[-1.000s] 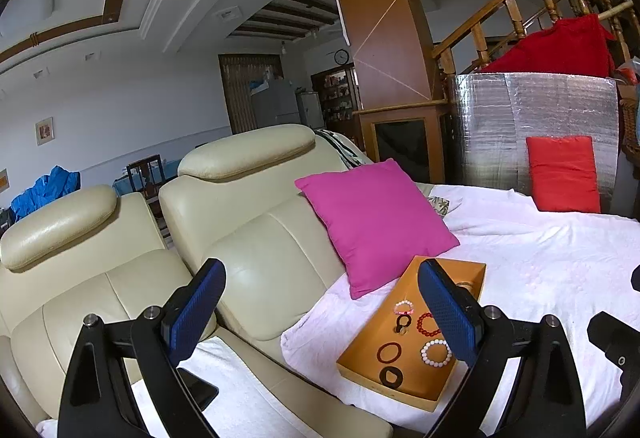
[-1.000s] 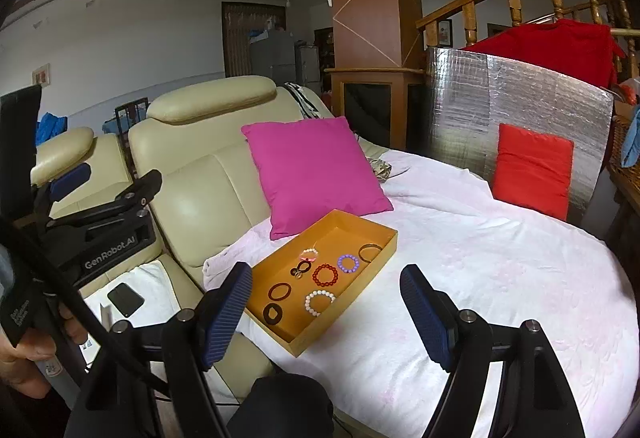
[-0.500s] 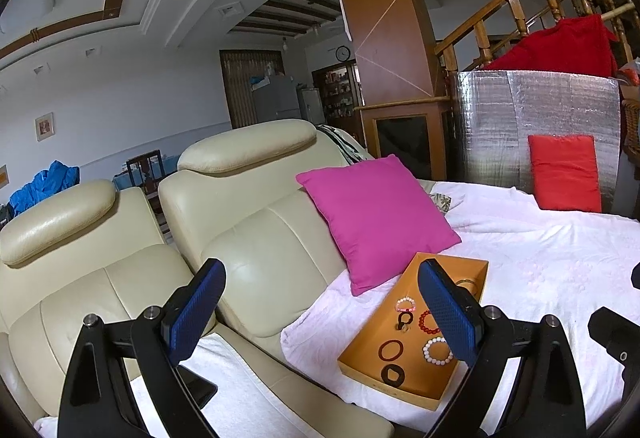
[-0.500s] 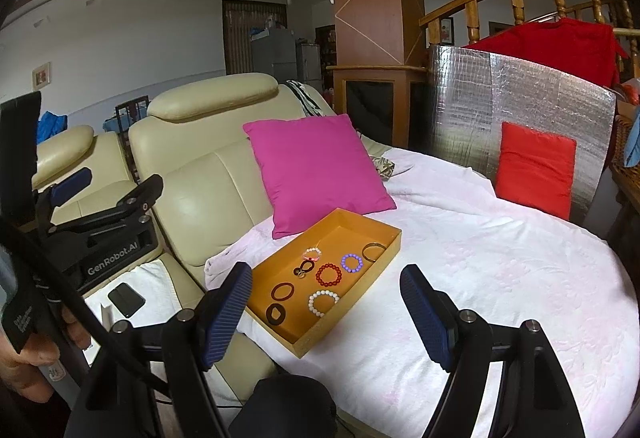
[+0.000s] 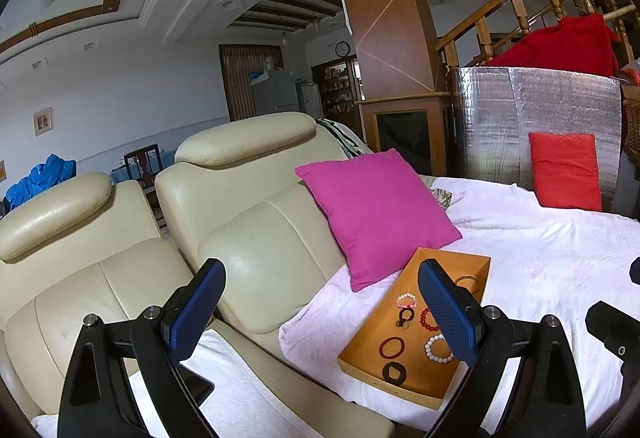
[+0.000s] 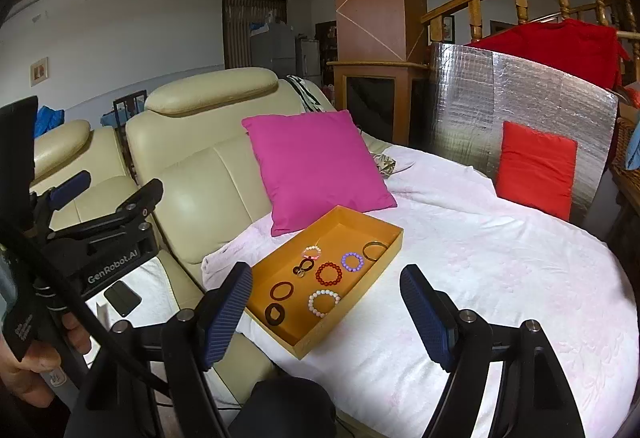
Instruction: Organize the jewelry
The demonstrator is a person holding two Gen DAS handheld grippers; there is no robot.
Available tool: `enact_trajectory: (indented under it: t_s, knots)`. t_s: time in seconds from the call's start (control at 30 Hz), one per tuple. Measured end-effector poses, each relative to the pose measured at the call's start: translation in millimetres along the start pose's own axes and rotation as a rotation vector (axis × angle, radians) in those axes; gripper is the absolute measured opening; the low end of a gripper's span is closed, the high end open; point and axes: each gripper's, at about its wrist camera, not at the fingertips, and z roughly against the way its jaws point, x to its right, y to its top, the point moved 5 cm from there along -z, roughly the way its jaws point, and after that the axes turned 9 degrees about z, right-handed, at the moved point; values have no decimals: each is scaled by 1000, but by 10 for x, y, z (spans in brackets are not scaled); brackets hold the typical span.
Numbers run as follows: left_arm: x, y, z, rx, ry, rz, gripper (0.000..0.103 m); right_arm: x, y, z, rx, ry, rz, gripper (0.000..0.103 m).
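Hovering wide and empty, left gripper (image 5: 320, 302) and right gripper (image 6: 326, 304) have barely shifted; beaded bracelets (image 6: 329, 273) already lie in the orange cardboard tray (image 6: 352, 228).

I'm looking at a home living room, not a lab. Cream leather recliner sofa (image 5: 248, 222) is sitting left, a magenta throw pillow (image 6: 316, 165) is leaning on it, and a red cushion (image 6: 536, 169) is resting against a silver foil panel (image 6: 520, 93). White cloth (image 6: 480, 258) is covering the seat surface. A wooden stair railing (image 5: 520, 5) is running up behind, a fridge (image 6: 276, 49) is standing in the far room, a wall clock (image 5: 342, 48) and a framed picture (image 5: 42, 121) are hanging on the walls, recessed ceiling lights are showing overhead
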Motion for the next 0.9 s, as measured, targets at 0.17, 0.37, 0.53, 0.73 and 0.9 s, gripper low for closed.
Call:
enact_trajectory:
  t_s: [0.17, 0.37, 0.53, 0.73, 0.9]
  knots:
    - [-43, -11, -83, -11, 1, 9, 97, -40, 31, -60, -6, -1, 10, 79]
    - [-71, -15, -150, -13, 3, 13, 97, -64, 66, -141, -12, -2, 15, 79]
    - [-82, -44, -214, -24, 6, 16, 97, -69, 57, -242, -22, -7, 21, 79]
    - [-78, -104, -343, -42, 17, 2, 97, -49, 26, -389, -47, -9, 23, 79]
    - [-103, -160, -452, -53, 27, 6, 97, -50, 0, -513, -61, -7, 29, 79]
